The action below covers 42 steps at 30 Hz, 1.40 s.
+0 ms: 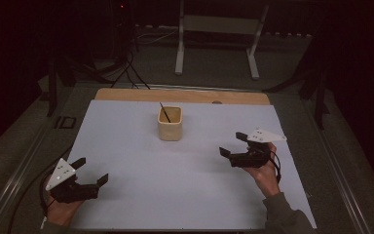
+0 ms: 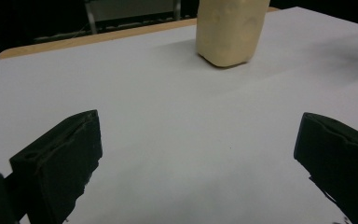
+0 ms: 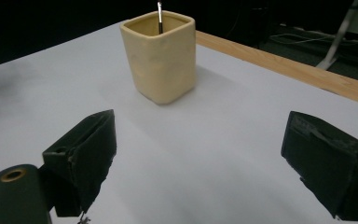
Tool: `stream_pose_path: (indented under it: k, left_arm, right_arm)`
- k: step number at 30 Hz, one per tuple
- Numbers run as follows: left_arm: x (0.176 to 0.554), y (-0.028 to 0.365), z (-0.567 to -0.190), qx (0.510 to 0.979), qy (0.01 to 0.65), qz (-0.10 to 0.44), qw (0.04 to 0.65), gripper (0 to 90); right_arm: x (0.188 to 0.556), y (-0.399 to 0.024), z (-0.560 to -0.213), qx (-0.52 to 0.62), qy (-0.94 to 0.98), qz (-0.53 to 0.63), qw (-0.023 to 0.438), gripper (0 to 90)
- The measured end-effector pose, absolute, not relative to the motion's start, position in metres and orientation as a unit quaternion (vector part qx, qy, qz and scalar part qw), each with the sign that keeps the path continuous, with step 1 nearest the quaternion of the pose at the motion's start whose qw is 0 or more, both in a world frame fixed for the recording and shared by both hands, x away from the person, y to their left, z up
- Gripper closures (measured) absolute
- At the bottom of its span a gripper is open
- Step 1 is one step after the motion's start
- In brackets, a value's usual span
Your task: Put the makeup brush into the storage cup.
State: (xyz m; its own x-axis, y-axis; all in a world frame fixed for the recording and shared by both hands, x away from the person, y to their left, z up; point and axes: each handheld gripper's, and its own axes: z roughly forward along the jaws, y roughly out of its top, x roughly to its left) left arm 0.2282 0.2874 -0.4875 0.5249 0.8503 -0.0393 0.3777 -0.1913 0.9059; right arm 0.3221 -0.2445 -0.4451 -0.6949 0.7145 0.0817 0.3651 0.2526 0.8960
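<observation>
A cream square cup (image 1: 169, 124) stands upright on the white sheet (image 1: 185, 180), toward the back middle. A thin dark stick (image 1: 165, 112) leans inside it. The cup (image 3: 161, 56) and the stick (image 3: 159, 16) rise ahead in the right gripper view; the cup's lower part (image 2: 228, 30) is at the top of the left gripper view. My left gripper (image 1: 91, 171) rests open near the front left of the sheet. My right gripper (image 1: 233, 143) hovers open at the right, well short of the cup. Nothing lies between either pair of jaws.
The white sheet covers a wooden tabletop whose far edge (image 1: 182, 94) shows as a tan strip. A white metal stand (image 1: 216, 36) is on the floor behind the table, with cables (image 1: 126, 68) at the back left.
</observation>
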Motion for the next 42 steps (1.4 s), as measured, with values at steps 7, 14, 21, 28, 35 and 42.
stream_pose_path:
  k: [7,14,21,28,35,42]
  left_arm:
    - [0.228,0.288,-0.487,0.729,0.420,0.248,0.480,2.0]
    - [0.228,0.287,-0.487,0.729,0.419,0.249,0.481,1.9]
    - [0.229,0.287,-0.487,0.729,0.419,0.249,0.481,1.9]
    - [0.229,0.287,-0.486,0.729,0.418,0.250,0.482,1.9]
    - [0.230,0.287,-0.486,0.729,0.416,0.250,0.482,1.9]
    - [0.230,0.286,-0.486,0.728,0.417,0.250,0.483,1.9]
  right_arm:
    - [0.312,-0.266,-0.451,0.358,0.762,0.505,0.188,10.1]
    - [0.304,-0.281,-0.458,0.370,0.760,0.495,0.202,10.1]
    - [0.295,-0.295,-0.465,0.379,0.757,0.487,0.213,10.1]
    - [0.286,-0.306,-0.471,0.387,0.752,0.485,0.222,10.1]
    - [0.280,-0.314,-0.476,0.393,0.748,0.486,0.226,10.1]
    - [0.275,-0.319,-0.481,0.394,0.749,0.481,0.229,10.1]
